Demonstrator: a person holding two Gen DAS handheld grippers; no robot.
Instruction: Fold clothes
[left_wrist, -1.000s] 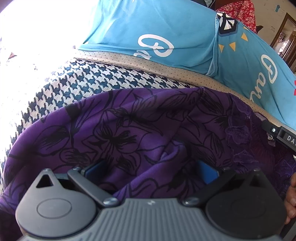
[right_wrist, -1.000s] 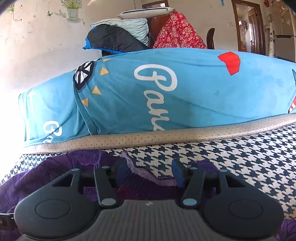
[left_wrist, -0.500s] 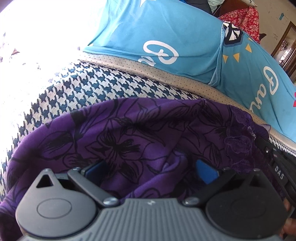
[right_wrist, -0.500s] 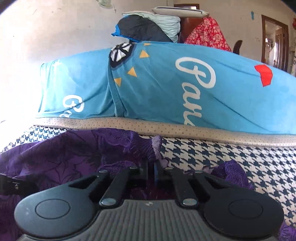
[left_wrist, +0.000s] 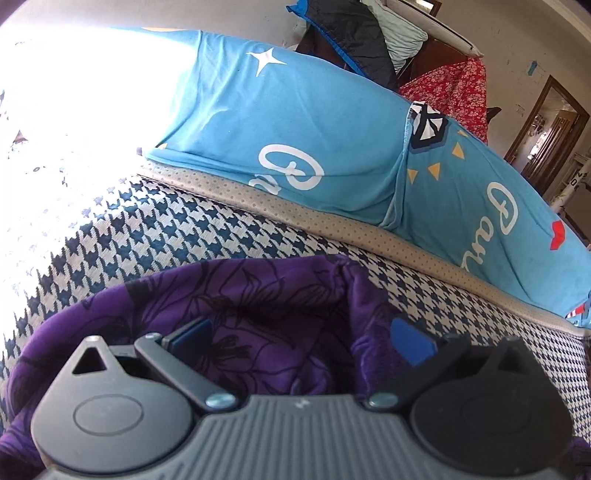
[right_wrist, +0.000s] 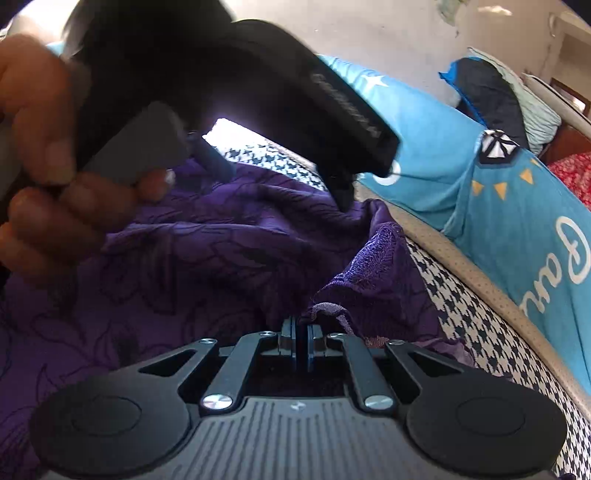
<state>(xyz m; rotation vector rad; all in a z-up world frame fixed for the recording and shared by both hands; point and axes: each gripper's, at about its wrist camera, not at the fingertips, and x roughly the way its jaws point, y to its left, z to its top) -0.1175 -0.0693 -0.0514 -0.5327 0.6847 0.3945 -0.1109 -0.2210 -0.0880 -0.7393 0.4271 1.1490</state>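
Right gripper (right_wrist: 301, 345) clamped on a lace-trimmed edge of the purple floral garment (right_wrist: 207, 251) — fabric pinched between the pads, rest bunched ahead of it. Left gripper (left_wrist: 301, 336) spread wide, blue pads apart, with the cloth heaped loose between them. Garment lies crumpled on the houndstooth seat cover (left_wrist: 177, 229), dark flower outlines, near the blue cushion cover (left_wrist: 295, 122).

Right tongs (right_wrist: 301, 345) pinch the purple garment's (right_wrist: 221, 236) edge.
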